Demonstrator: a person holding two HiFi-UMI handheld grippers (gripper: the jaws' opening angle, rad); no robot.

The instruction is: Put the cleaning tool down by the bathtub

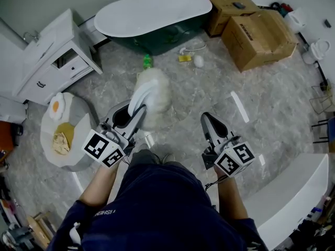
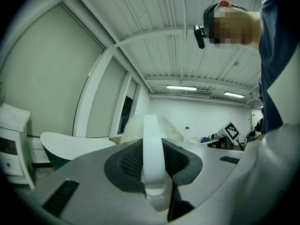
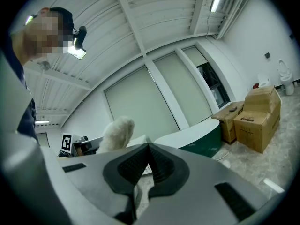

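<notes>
The left claw (image 1: 135,114) clamps the cleaning tool (image 1: 153,88) by its white handle (image 2: 152,153).

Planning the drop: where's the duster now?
Head view, left of centre: the duster is held in the left gripper, above the floor, short of the bathtub.

Bare marbled floor (image 1: 204,95) lies open between the person and the bathtub (image 1: 152,12). Close against the tub's near side stand a green bottle (image 1: 148,61), a yellow sponge (image 1: 184,58) and a small white object (image 1: 199,61), perhaps a ball. Cardboard boxes (image 1: 259,35) close off the right end, and a white cabinet (image 1: 52,56) the left. A round stool (image 1: 78,116) crowds the near left, and a white strip (image 1: 239,106) lies on the floor at right.
</notes>
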